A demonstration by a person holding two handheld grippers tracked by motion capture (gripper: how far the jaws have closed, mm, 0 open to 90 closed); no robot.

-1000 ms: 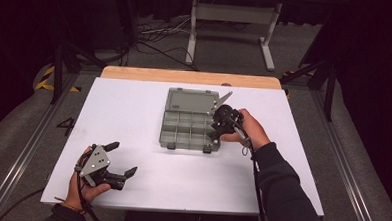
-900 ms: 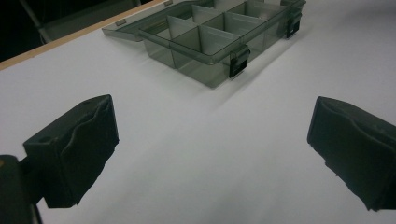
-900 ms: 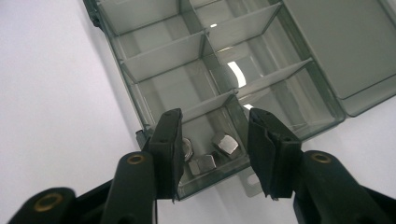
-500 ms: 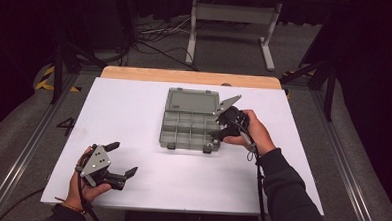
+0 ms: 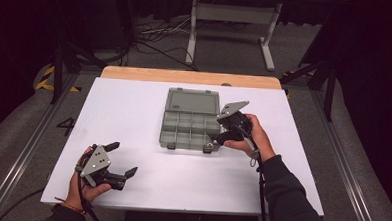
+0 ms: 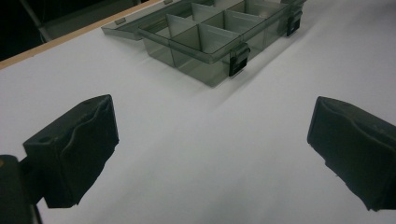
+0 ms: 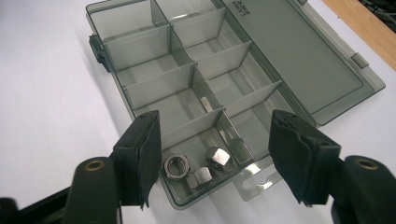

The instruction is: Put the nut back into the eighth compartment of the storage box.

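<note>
Right gripper (image 7: 212, 158), just opened, has drawn back over nuts (image 7: 196, 169) in organizer box (image 7: 299, 70).

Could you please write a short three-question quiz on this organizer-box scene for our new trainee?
1. True or false: the lid of the organizer box lies open.
2. What lies in the compartment just below the right gripper? A) three metal nuts B) a coil of wire C) nothing
3. Describe the left gripper in a few words.

Key
1. True; the lid lies flat behind the compartments.
2. A; the metal nuts lie in the end compartment, between the open jaws, which have just been opening and press on nothing.
3. Open, held low over the white table, apart from the box, holding nothing.
</note>
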